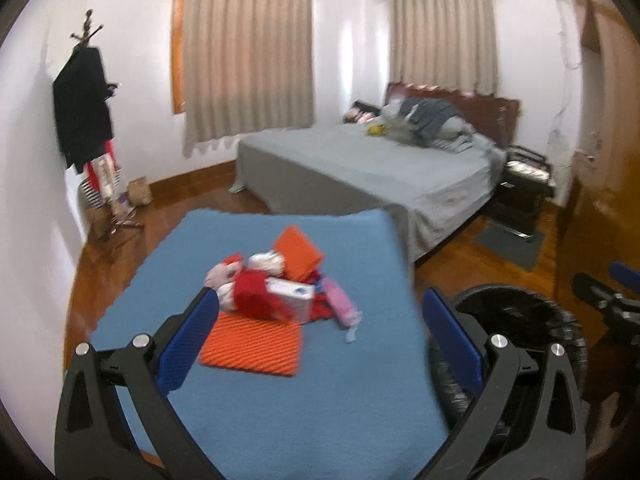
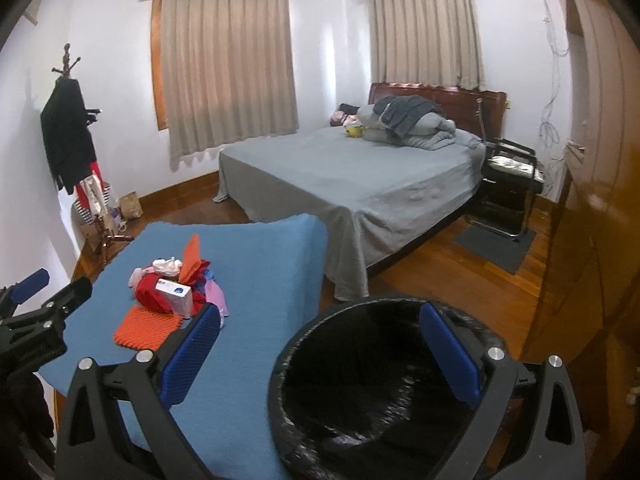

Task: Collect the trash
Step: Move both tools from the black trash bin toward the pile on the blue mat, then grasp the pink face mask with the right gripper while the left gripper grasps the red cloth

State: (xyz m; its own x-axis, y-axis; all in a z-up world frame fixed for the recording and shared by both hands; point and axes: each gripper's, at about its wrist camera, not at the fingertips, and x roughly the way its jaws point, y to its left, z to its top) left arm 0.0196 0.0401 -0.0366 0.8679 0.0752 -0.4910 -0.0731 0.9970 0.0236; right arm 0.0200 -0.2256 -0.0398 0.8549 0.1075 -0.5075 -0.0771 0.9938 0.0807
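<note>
1. A pile of trash (image 1: 276, 284) is sitting in the middle of a blue mat (image 1: 280, 380). In the pile, a white box (image 1: 290, 298) is lying on top of something red.
2. An orange bumpy pad (image 1: 252, 344) is lying flat on the mat, touching the near side of the pile. Another orange piece (image 1: 298, 254) is leaning up at the back of the pile.
3. The left gripper (image 1: 316, 344) is hanging above the mat, close to the pile. Its blue fingers (image 1: 188, 344) are spread wide apart and are holding nothing.
4. The right gripper (image 2: 320, 360) is hanging over the near edge of a black trash bin (image 2: 360, 420). Its blue fingers (image 2: 450, 356) are spread wide too, and nothing is sitting between them.
5. The bin is standing just to the right of the mat, and a black bag is lining it.
6. Farther back, a bed (image 2: 360, 176) with a gray sheet is standing under a curtain (image 2: 424, 32).
7. A coat rack (image 2: 68, 140) with dark clothes is standing by the left wall.
</note>
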